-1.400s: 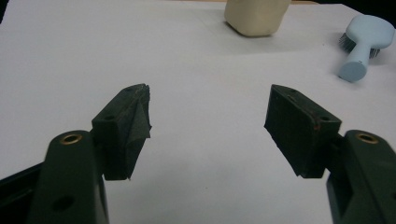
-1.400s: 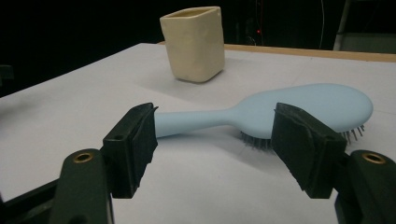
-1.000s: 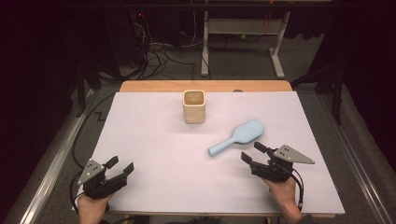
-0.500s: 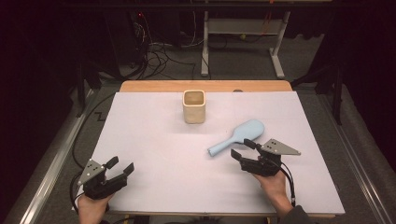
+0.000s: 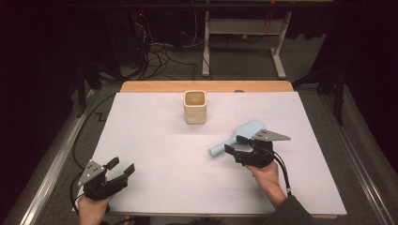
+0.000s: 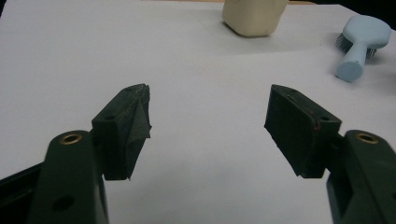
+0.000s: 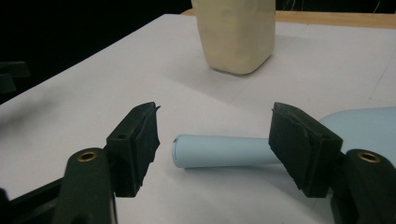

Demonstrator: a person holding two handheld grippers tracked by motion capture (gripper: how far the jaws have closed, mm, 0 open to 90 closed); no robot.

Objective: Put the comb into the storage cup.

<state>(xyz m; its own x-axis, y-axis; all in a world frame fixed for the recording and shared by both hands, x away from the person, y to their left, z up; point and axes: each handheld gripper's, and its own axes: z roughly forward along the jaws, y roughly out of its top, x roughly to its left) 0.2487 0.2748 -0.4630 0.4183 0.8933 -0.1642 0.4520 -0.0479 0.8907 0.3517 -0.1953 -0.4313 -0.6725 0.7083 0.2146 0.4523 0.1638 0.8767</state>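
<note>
Right gripper (image 5: 236, 144): jaws stand wide apart, having just been closing a little. The pale blue brush (image 5: 237, 138) has its handle end lying between them, seen in the right gripper view as a round blue shaft (image 7: 219, 151) on the sheet, crossing the gap between the two black pads (image 7: 140, 135). Neither pad presses on it; a clear gap shows on the one side, and on the other the handle passes behind the pad, so contact there cannot be told. Nothing is held.

Brush: lies flat on the white sheet (image 5: 155, 140), handle pointing toward the person's left, broad head away to the right. It is to the right of the beige cup (image 5: 195, 107) and nearer the person, well apart from it. In the left gripper view its bristles (image 6: 343, 43) show dark under the head.

Cup: upright, open mouth up, near the far edge of the sheet, just in front of the wooden strip of the table (image 5: 155, 87).

Left gripper (image 5: 123, 167): jaws partly open, nothing between them but bare sheet (image 6: 205, 116). It sits at the near left corner of the sheet, well apart from cup and brush, in the person's left hand (image 5: 91, 206).

Right hand (image 5: 265, 176) grips the right gripper body from behind; a black cable (image 5: 281, 171) trails back along the sleeve.
</note>
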